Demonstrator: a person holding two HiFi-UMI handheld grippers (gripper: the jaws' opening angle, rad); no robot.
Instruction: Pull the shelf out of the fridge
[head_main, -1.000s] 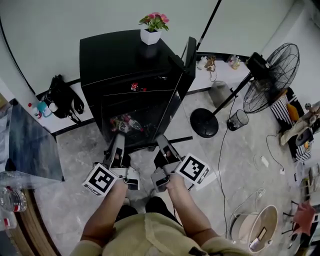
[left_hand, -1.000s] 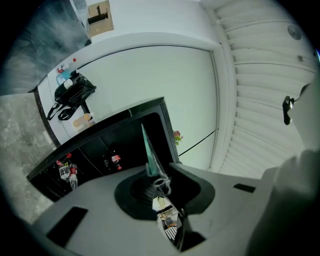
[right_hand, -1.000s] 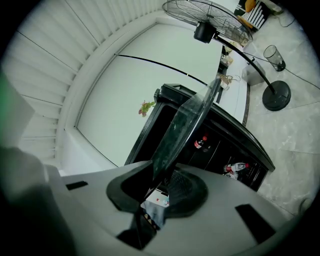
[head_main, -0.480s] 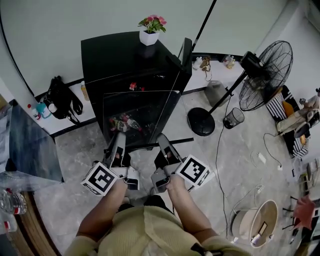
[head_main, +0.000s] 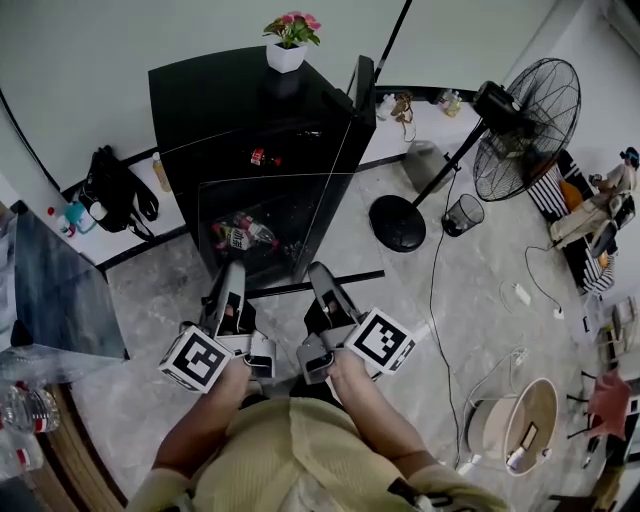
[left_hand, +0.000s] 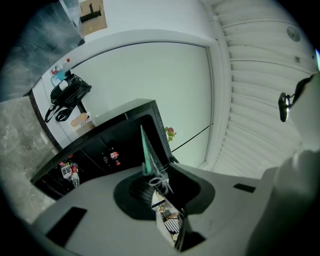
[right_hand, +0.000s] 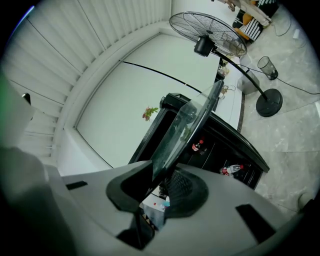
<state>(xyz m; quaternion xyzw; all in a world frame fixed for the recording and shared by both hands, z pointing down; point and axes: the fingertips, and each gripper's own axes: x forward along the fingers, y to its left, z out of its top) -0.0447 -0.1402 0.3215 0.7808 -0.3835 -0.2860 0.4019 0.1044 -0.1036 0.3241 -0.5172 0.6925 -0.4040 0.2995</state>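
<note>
in front of the open black fridge (head_main: 230, 100), the glass shelf (head_main: 300, 230) is held out over the grey floor (head_main: 150, 300), drawn forward of the cabinet, with its far edge seen against the fridge's open front. its near edge is gripped at two places. the left gripper (head_main: 232, 270) is closed narrowly on the pane towards the left corner, and the right gripper (head_main: 320, 272) is clamped on it towards the right. in each gripper view the glass is seen passing between the pads.

inside the fridge, a clear bottle (head_main: 240, 235) is seen lying on the lower level and a small red-labelled bottle (head_main: 258, 156) standing above it. a white pot of pink flowers (head_main: 286, 55) is set on the fridge top. what the dark bin (head_main: 460, 213) holds cannot be told.

the door (head_main: 362, 95) is swung open at the right, just beside the shelf's right edge. the fan's round base (head_main: 397, 223) is placed near that door. a black bag (head_main: 110, 190) is propped at the wall, well apart on the left.
</note>
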